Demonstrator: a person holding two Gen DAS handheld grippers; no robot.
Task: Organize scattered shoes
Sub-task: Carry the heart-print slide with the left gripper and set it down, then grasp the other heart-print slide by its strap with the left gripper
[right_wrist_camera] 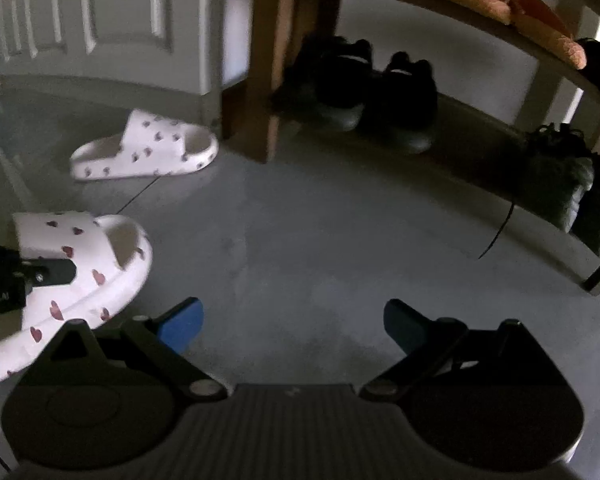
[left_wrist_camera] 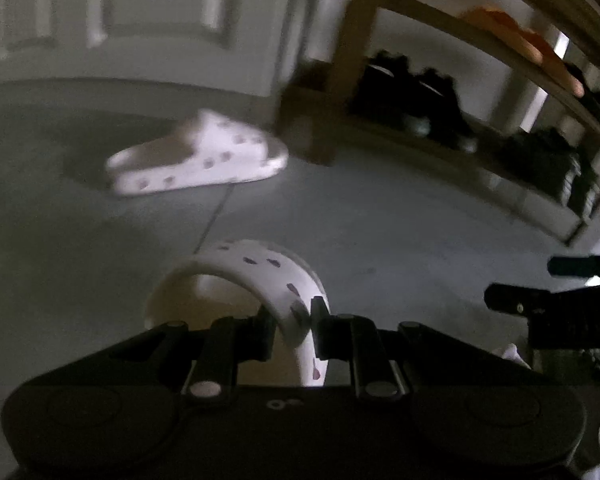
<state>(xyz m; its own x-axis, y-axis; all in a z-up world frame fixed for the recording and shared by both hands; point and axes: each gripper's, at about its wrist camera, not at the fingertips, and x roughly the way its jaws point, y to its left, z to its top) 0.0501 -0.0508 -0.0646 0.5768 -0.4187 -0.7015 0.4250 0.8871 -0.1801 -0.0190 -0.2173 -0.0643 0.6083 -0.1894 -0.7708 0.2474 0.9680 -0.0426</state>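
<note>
My left gripper (left_wrist_camera: 291,316) is shut on the strap of a white slide sandal with heart prints (left_wrist_camera: 260,276), held just above the grey floor. That sandal also shows at the left of the right wrist view (right_wrist_camera: 84,276), with the left gripper's finger (right_wrist_camera: 48,272) on it. Its matching sandal (left_wrist_camera: 196,156) lies on the floor by the white door, also in the right wrist view (right_wrist_camera: 144,148). My right gripper (right_wrist_camera: 294,324) is open and empty over bare floor, to the right of the held sandal.
A wooden shoe rack (right_wrist_camera: 268,60) stands at the right. Black shoes (right_wrist_camera: 360,88) and dark green shoes (right_wrist_camera: 560,176) sit on its bottom level, orange slippers (right_wrist_camera: 508,8) on the shelf above. A white panelled door (right_wrist_camera: 100,20) is behind.
</note>
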